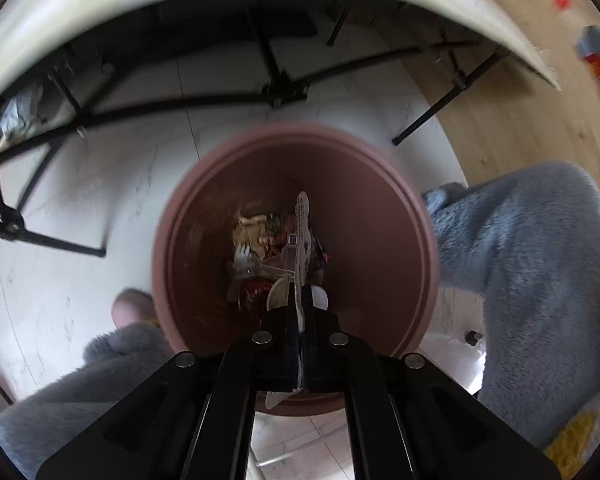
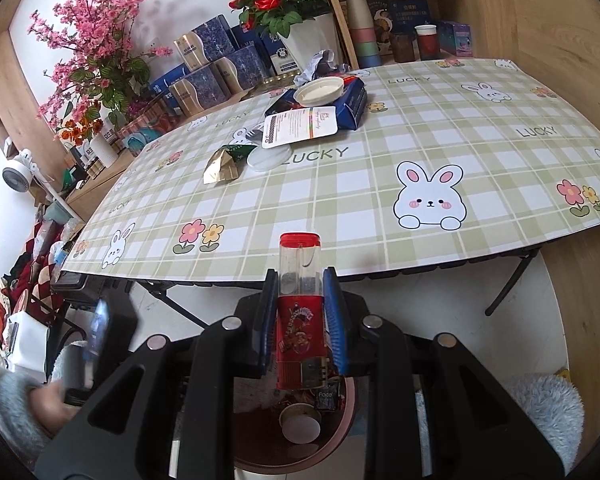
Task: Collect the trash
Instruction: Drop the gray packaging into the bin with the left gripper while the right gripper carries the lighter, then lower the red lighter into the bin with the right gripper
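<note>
Left wrist view steeply down, close above the pink bin (image 1: pixel 296 240); right wrist view slanting across the table (image 2: pixel 380 184), bin (image 2: pixel 296 432) shared.

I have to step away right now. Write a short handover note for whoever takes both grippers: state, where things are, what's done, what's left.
Left gripper: shut on a thin wrapper, pointing down over the pink bin.
Right gripper: shut on a red tube, above the bin's near edge.
Done: the bin already holds trash.
Left: drop both items. Then clear the table: gold wrapper, white lid, label card, blue packet.
</note>
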